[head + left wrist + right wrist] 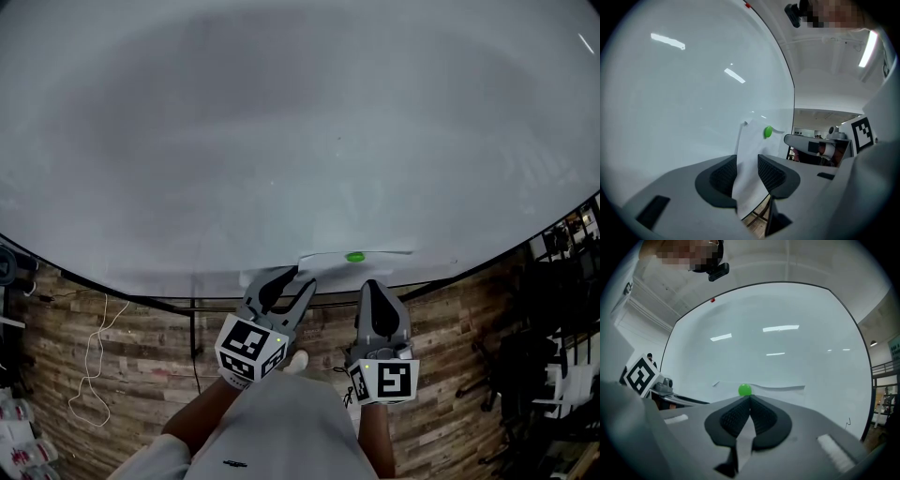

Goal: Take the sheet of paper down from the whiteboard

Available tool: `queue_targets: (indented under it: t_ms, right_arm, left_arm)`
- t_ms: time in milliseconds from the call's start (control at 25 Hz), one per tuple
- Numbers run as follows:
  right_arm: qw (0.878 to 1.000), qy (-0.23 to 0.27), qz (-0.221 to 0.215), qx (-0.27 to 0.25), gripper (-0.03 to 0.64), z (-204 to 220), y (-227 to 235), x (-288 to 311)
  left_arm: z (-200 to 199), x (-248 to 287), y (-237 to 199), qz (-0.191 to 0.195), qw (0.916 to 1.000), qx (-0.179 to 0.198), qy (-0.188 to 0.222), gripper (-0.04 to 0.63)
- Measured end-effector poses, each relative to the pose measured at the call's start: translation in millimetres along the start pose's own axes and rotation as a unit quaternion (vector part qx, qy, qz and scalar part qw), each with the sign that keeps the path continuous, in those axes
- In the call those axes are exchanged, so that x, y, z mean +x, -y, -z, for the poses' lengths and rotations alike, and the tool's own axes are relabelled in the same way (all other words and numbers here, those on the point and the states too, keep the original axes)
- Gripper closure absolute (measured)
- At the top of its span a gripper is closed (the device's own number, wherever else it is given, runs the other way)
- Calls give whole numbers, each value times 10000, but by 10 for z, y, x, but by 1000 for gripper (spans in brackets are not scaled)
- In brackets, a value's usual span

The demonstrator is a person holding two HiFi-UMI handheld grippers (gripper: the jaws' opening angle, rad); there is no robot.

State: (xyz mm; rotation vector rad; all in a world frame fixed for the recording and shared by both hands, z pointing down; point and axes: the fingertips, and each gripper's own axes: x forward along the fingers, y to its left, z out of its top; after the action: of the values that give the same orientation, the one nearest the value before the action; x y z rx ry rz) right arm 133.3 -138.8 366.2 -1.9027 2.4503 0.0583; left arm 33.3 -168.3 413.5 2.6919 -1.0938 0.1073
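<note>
A white sheet of paper (323,261) hangs low on the whiteboard (281,141), pinned by a round green magnet (354,256). My right gripper (373,284) is shut on the sheet's lower part; in the right gripper view the paper (744,437) is pinched between the closed pads just below the magnet (745,390). My left gripper (298,277) stands open at the sheet's left part. In the left gripper view the paper (752,154) passes loosely between the spread pads, with the magnet (767,132) beyond.
The board's black lower edge (141,300) runs above a brick-patterned floor with a white cable (94,361). Dark shelving and clutter (562,281) stand at the right. A small red magnet (712,300) sits near the board's top.
</note>
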Motion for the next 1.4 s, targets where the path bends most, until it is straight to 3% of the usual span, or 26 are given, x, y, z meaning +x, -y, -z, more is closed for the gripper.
queue_targets:
  t_ms: [160, 480, 1160, 1400]
  right_arm:
    - [10000, 19, -3, 1, 606, -31, -1, 9]
    - [10000, 40, -50, 46, 606, -30, -9, 22]
    - [9997, 29, -248, -29, 606, -78, -91, 104]
    - [9998, -109, -128, -57, 493, -44, -113, 191]
  left_arm:
    - [-13, 1, 3, -7, 10000, 45, 5, 463]
    - [-3, -5, -126, -322, 9994, 143, -32, 588]
    - [-49, -8, -151, -379, 9993, -6, -14, 589]
    - [-26, -4, -146, -393, 9992, -25, 13, 589]
